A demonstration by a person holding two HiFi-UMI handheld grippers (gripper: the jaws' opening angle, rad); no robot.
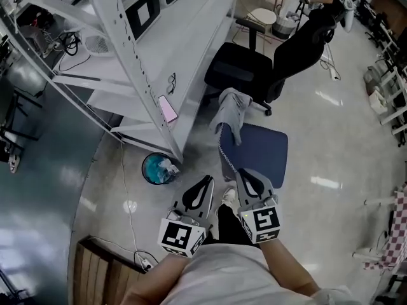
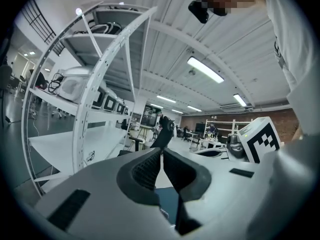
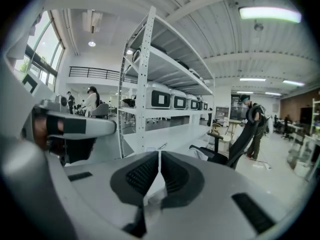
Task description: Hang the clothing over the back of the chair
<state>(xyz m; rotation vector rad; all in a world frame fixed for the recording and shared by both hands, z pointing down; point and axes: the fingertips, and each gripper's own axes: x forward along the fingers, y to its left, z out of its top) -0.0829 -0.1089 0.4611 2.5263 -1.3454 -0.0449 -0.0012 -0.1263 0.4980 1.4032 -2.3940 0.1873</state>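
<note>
Nearest in the head view, the left gripper (image 1: 207,182) and right gripper (image 1: 243,174) sit side by side just in front of the person, both clenched shut with nothing in them. Just beyond stands a blue chair (image 1: 261,151). The grey clothing (image 1: 232,110) is draped over its far left edge, which I take for the back, bunched toward one corner. A black office chair (image 1: 245,72) stands farther off, beside the long white surface (image 1: 191,49). I judge the hanging as good as done. If anything remains it is spreading the cloth flatter, which would call for a fresh reach and grasp.

In the left gripper view, the fingers (image 2: 145,171) meet at their tips around nothing. A patch of the blue chair shows below them, and no clothing is visible.

In the right gripper view, the fingers (image 3: 142,174) are likewise closed and empty, with the black office chair to the right and a white rack (image 3: 145,84) ahead. Only the head view shows where the clothing hangs.
</note>
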